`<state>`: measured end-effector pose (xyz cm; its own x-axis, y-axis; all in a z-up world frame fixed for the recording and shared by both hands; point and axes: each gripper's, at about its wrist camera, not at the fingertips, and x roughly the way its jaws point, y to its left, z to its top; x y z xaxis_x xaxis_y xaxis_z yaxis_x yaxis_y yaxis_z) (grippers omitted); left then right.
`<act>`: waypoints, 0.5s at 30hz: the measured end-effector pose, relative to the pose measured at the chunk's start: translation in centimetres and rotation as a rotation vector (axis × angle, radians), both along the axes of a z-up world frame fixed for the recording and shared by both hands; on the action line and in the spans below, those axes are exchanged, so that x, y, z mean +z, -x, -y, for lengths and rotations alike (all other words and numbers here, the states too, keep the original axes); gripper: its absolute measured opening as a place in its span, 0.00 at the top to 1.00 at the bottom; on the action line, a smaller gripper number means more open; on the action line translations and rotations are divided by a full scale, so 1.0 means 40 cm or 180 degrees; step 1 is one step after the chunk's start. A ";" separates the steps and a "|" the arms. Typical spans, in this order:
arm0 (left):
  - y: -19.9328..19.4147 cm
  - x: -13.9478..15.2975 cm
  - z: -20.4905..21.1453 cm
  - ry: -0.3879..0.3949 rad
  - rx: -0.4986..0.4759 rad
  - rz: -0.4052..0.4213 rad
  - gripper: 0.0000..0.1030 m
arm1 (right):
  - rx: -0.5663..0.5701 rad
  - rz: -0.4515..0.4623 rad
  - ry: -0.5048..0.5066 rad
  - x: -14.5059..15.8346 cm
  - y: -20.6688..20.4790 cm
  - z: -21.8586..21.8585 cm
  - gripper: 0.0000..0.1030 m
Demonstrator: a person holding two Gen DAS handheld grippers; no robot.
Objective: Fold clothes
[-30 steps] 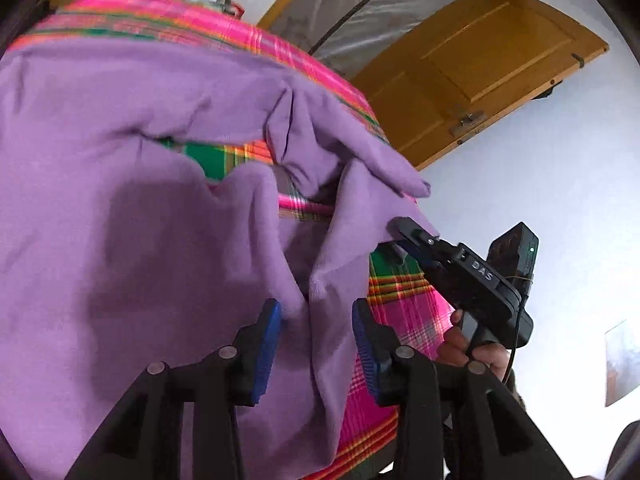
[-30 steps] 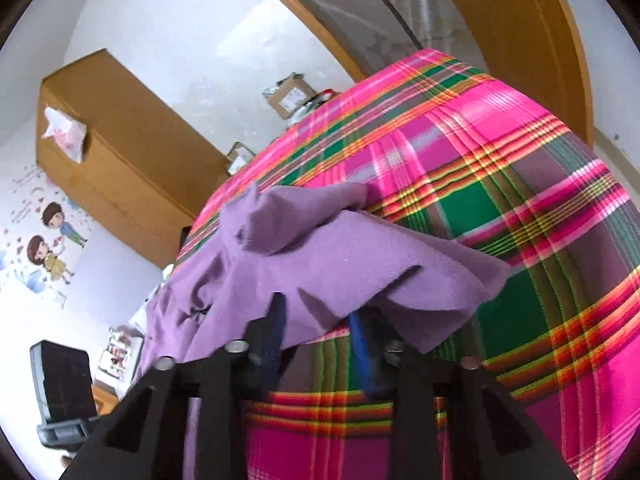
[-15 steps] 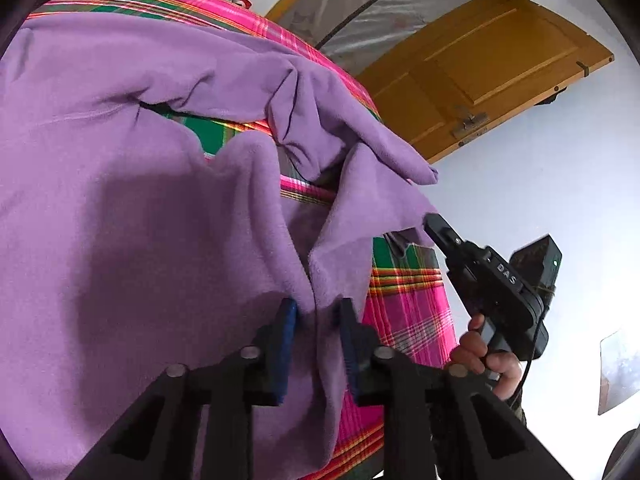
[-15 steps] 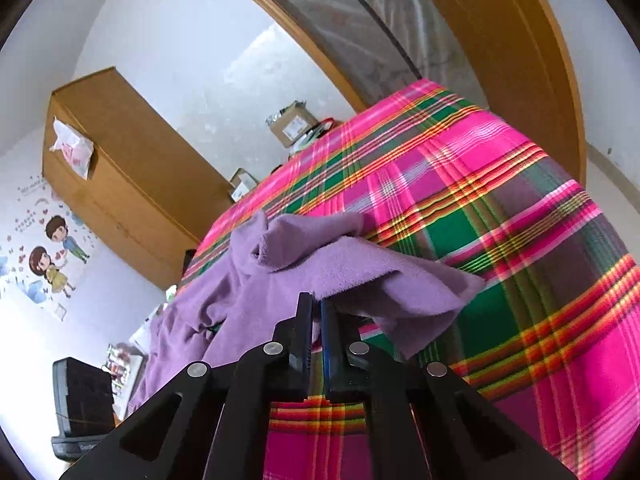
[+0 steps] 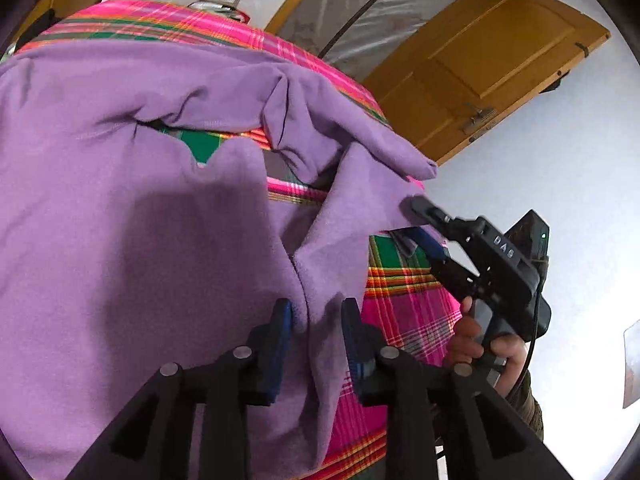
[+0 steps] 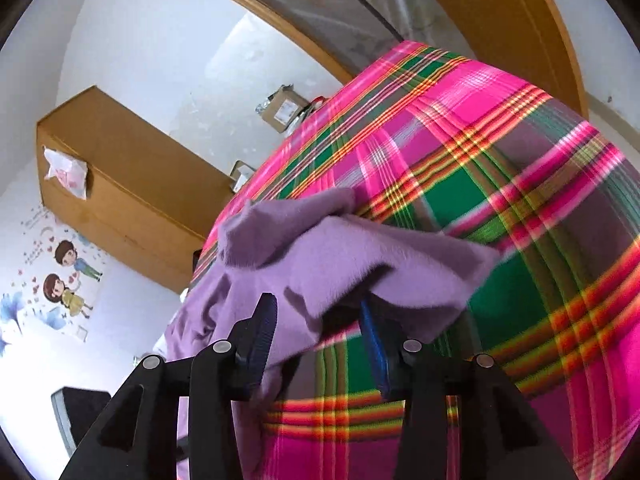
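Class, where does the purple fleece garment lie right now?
The purple fleece garment is spread over the pink-and-green plaid cloth, filling the left of the left wrist view, its edge between the left gripper fingers.

Right gripper (image 6: 320,332) over purple garment (image 6: 360,264) on plaid cloth (image 6: 500,168).

Jaws just been opening, now standing apart, blue pads clear of the fabric; a fold of purple edge lying between them, draped over the right-hand finger (image 6: 374,344). Garment bunched, trailing off to lower left. Beyond: wooden cabinet (image 6: 120,176) with a white bag hung on it, cardboard box (image 6: 286,108), cartoon wall stickers (image 6: 64,276), arched door frame (image 6: 256,8).
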<state>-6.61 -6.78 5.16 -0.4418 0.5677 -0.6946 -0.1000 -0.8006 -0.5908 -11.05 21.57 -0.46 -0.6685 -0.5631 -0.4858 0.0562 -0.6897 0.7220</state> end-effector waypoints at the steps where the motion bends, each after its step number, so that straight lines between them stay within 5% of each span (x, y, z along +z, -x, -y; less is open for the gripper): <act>1: 0.000 -0.002 0.003 -0.0026 0.0009 0.0013 0.75 | 0.0031 -0.0018 0.0027 0.003 0.006 0.003 0.64; 4: -0.003 0.001 0.007 0.0009 0.0059 -0.0041 0.80 | 0.0119 -0.0107 -0.0035 0.017 0.015 0.021 0.90; 6: -0.008 0.005 0.009 0.0068 0.0108 -0.0107 0.89 | 0.0175 -0.0150 -0.0069 0.024 0.015 0.030 0.94; 15: -0.030 0.037 0.008 0.0126 0.0197 -0.0282 0.92 | -0.0073 -0.0438 -0.0088 0.092 -0.039 -0.016 0.97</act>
